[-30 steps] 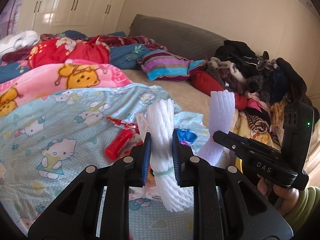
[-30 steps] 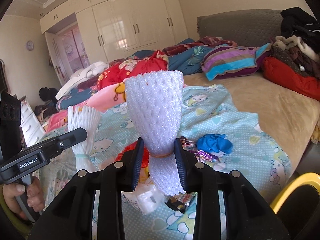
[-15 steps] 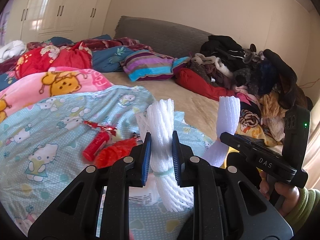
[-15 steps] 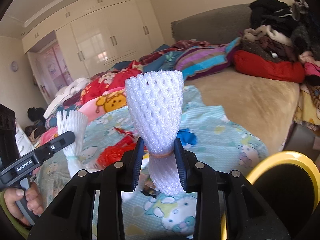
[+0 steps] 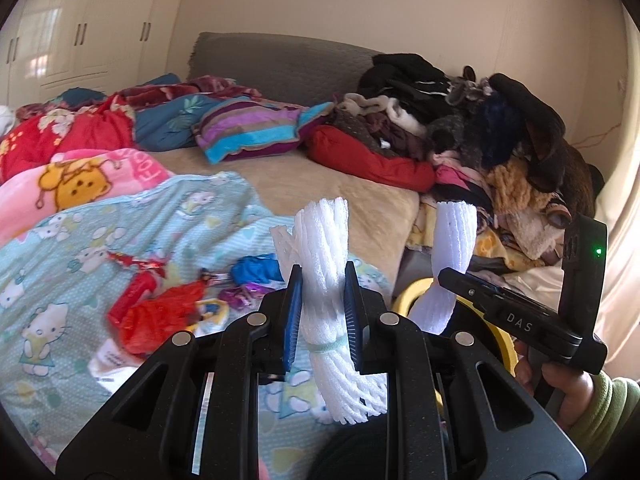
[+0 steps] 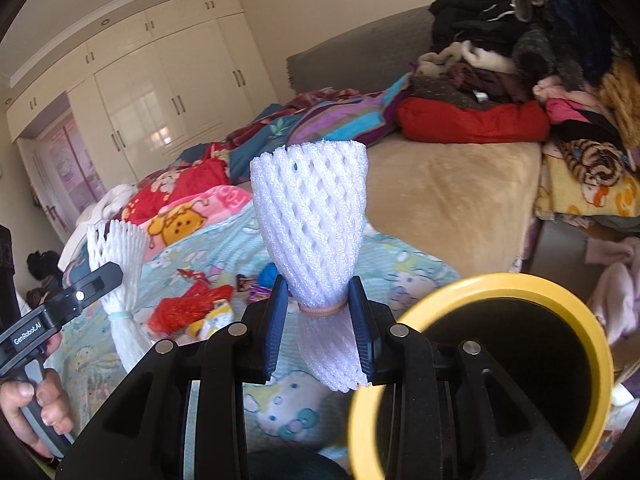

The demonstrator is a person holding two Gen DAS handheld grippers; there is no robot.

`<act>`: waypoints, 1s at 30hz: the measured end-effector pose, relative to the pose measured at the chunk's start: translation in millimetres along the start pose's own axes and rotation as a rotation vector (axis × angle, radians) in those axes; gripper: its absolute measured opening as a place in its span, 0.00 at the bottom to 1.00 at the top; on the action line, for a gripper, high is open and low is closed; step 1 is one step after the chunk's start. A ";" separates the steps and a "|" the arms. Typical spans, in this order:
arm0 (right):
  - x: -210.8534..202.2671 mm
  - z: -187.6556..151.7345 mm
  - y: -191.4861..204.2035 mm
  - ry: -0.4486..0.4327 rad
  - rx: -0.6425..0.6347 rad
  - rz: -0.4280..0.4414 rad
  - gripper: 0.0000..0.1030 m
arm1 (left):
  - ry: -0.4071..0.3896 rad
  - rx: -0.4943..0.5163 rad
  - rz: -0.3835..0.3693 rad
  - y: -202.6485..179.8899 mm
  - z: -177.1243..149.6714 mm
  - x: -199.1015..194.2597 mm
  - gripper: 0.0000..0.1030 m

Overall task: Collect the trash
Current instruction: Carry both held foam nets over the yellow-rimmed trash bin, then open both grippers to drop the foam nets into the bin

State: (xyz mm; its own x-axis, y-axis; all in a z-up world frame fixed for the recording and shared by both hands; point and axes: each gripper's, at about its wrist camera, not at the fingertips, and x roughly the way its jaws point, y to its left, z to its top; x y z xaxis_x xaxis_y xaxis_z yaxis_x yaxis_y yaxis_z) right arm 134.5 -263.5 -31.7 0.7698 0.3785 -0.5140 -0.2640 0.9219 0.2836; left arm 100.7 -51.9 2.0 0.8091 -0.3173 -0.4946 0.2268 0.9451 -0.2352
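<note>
Beside the bed's foot, low and to the right of both tools, stands the round bin with a yellow rim and black inside [image 6: 480, 360], and that is where the coming move seems to lead. The right tool [image 6: 318, 336] is nearer: in its own view the rim sits just right of its fingers, partly behind them, with the mouth facing up and open. Its jaws are clamped partway on a white foam fruit net tied with a tan rubber band [image 6: 312, 220], gripped at the band, its long axis upright, flared end on top. The left tool [image 5: 320, 312] is nearly closed on a second white foam net bound with a pale green band [image 5: 324, 272], also upright; from its view only a slice of the yellow rim shows beyond the right tool, so it lies farther off. Red, blue and foil wrappers [image 5: 168, 312] remain on the light blue cartoon-print blanket [image 5: 100, 232].
</note>
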 end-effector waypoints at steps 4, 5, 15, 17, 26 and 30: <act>-12.8 -5.6 -16.5 -0.002 0.009 -0.032 0.29 | 0.012 0.030 -0.030 -18.9 -1.1 8.9 0.14; -15.6 -7.0 -21.1 -0.002 0.015 -0.042 0.29 | 0.015 0.038 -0.038 -25.0 -1.4 11.1 0.14; -39.3 -15.0 -62.4 -0.003 0.074 -0.107 0.29 | 0.048 0.106 -0.107 -71.9 -8.0 34.1 0.14; -43.8 -17.9 -70.6 -0.002 0.085 -0.118 0.29 | 0.057 0.122 -0.118 -80.9 -11.1 37.7 0.14; -50.6 -23.5 -99.6 0.020 0.124 -0.147 0.29 | 0.101 0.174 -0.163 -114.7 -24.8 60.0 0.14; -52.3 -24.6 -110.1 0.022 0.142 -0.157 0.30 | 0.112 0.186 -0.178 -126.0 -27.4 72.2 0.14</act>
State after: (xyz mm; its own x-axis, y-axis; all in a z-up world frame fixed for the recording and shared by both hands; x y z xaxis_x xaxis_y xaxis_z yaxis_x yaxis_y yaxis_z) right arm 109.0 -382.8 -56.1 0.7818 0.2345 -0.5778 -0.0566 0.9494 0.3089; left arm 115.7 -196.1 -26.9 0.6850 -0.4764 -0.5512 0.4638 0.8686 -0.1744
